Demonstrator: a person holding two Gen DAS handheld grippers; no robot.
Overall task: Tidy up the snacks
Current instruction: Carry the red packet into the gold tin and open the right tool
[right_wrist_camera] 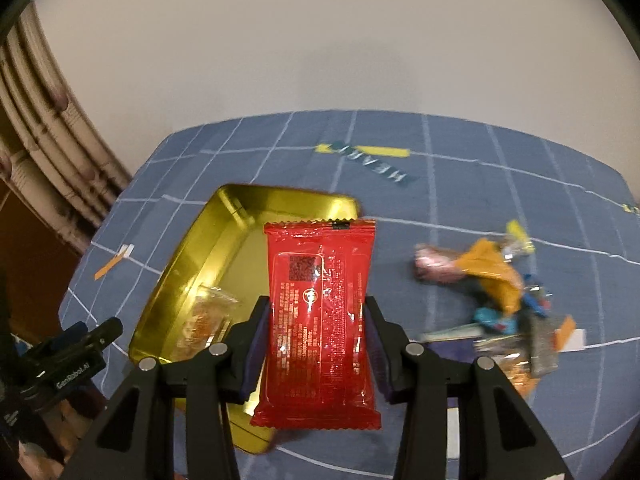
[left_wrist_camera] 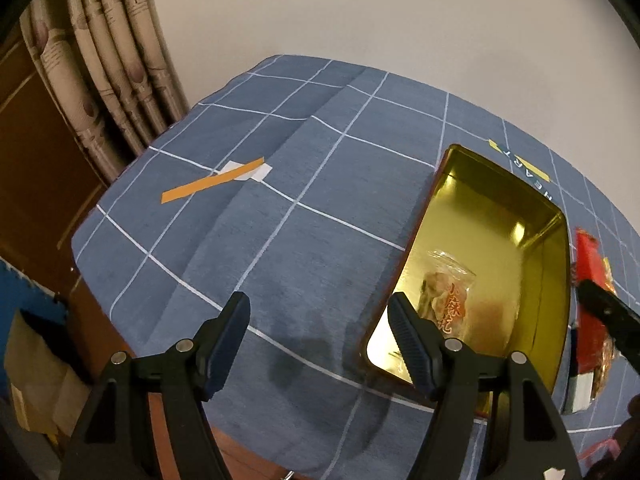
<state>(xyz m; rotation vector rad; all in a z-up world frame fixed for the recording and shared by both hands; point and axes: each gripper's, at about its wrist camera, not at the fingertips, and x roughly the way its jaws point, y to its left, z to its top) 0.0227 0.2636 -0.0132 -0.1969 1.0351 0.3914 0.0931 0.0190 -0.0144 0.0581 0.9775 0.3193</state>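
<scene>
The right gripper [right_wrist_camera: 316,332] clamps a red snack packet [right_wrist_camera: 320,320] by its sides, above the near edge of an open gold tin [right_wrist_camera: 224,240] on a table [left_wrist_camera: 320,200] with a blue checked cloth. One clear-wrapped snack [left_wrist_camera: 444,296] lies inside the tin. The left gripper [left_wrist_camera: 320,316] hangs wide open, holding nothing, beside the tin. A blurred heap of snacks [right_wrist_camera: 500,292] lies to the right.

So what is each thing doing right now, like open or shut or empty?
Left gripper: open, holding nothing.
Right gripper: shut on the red snack packet, sealed.
Gold tin: lid off, one clear-wrapped snack inside.
Snack pile: loose on the tablecloth.
</scene>
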